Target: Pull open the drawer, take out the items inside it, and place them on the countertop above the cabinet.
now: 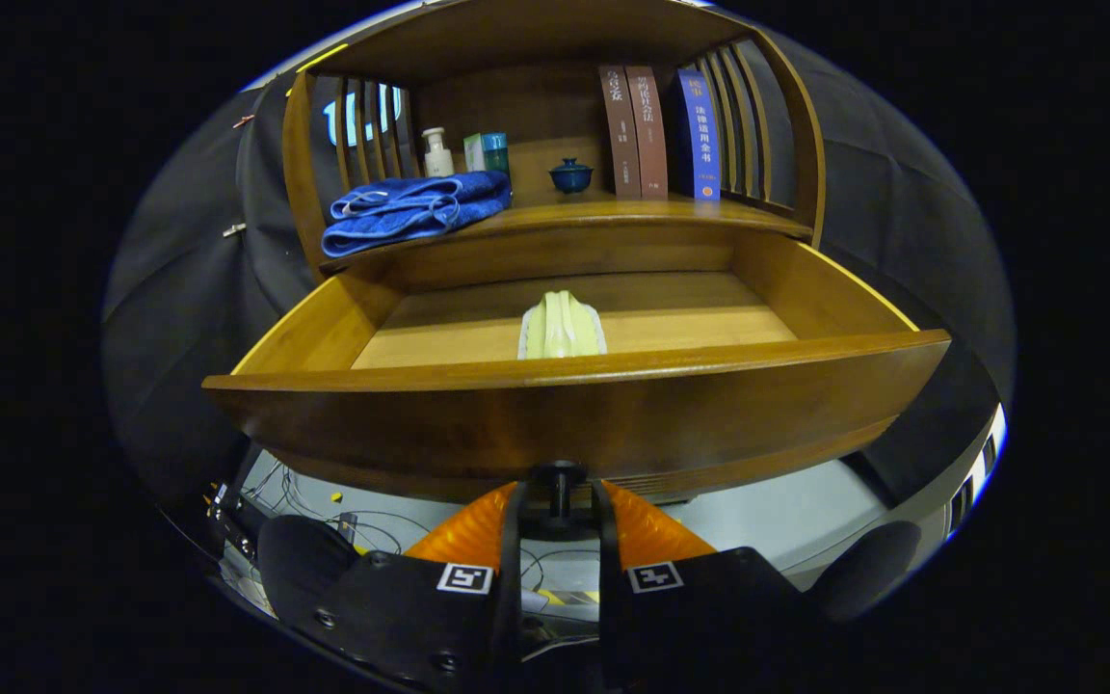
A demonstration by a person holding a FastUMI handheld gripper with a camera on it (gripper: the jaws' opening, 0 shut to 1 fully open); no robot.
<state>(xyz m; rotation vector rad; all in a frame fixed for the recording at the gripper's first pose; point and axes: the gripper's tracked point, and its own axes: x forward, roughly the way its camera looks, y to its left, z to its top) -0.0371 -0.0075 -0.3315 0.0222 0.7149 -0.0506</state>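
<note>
The wooden drawer [574, 386] stands pulled far out of the cabinet. Inside it, near the front wall, lies a pale green and white brush-like item [561, 328]. My gripper [558, 501] sits just below the drawer front, its two fingers closed on the dark round knob [558, 477] from either side. Above the drawer is the countertop [613, 214], where a folded blue towel [415, 207] lies at the left.
On the countertop stand a white bottle [436, 152], a teal box [488, 152], a small dark blue cup [570, 176] and upright books [656, 130]. Slatted wooden sides close the shelf left and right. Cables lie on the grey floor [767, 516] beneath the drawer.
</note>
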